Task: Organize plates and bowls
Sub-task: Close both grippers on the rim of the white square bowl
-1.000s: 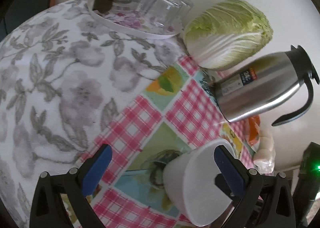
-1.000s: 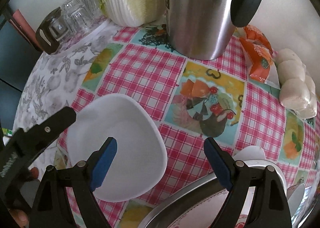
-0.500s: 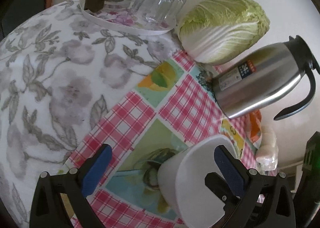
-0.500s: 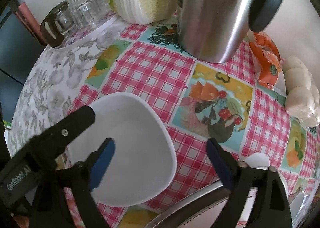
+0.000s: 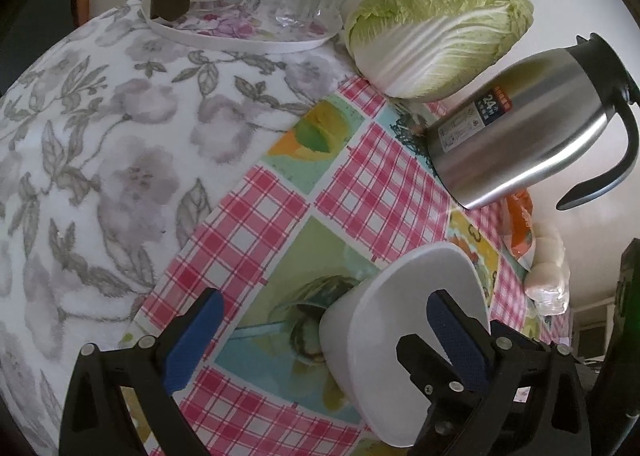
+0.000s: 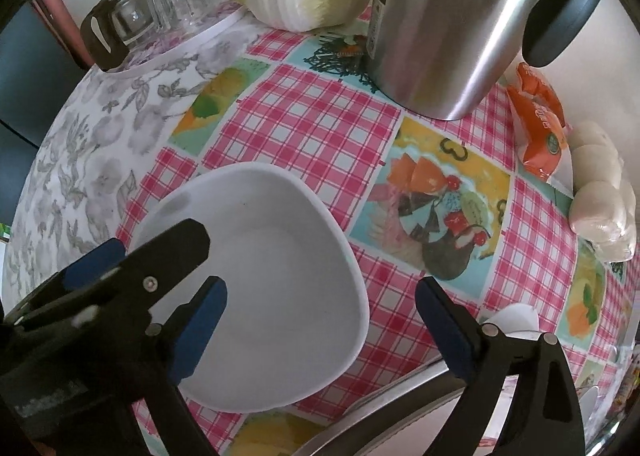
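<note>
Slippage is the risk: the white bowl sits tilted between the left gripper fingers, spread wide and seemingly loose, while the right gripper fingers, wide apart and empty, hover above.

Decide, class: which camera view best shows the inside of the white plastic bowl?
The right wrist view: it looks straight down into the white plastic bowl, showing nearly the whole rim and the empty interior. The left wrist view shows the bowl only from the side: its outer wall and near rim.
</note>
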Motion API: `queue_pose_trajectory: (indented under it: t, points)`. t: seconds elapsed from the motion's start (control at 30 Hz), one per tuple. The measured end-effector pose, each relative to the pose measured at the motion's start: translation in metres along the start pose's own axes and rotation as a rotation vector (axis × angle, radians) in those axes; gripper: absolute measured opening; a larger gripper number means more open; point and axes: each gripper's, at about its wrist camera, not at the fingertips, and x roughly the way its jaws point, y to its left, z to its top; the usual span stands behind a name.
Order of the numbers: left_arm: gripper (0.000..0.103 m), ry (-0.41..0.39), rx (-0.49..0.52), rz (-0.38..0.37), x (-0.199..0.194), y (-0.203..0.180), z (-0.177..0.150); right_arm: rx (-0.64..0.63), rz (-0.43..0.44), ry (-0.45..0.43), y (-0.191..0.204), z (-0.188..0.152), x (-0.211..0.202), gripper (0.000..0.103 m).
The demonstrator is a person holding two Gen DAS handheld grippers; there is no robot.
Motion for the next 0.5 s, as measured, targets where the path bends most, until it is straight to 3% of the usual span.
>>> queue_pose_trajectory:
  t: [0.27, 0.5]
  points:
    - [0.101, 0.007, 0.000, -0.036, 0.0021, -0.0012, -0.0022, 0.009, -0.002, -0.003, -0.0052, -0.0026, -0.0020, 0.090]
    - [0.089, 0.065, -0.010, -0.070, 0.0096, 0.0012, -0.0038, 0.033, 0.039, 0.022, -0.0074, -0.0025, 0.0043, 0.062]
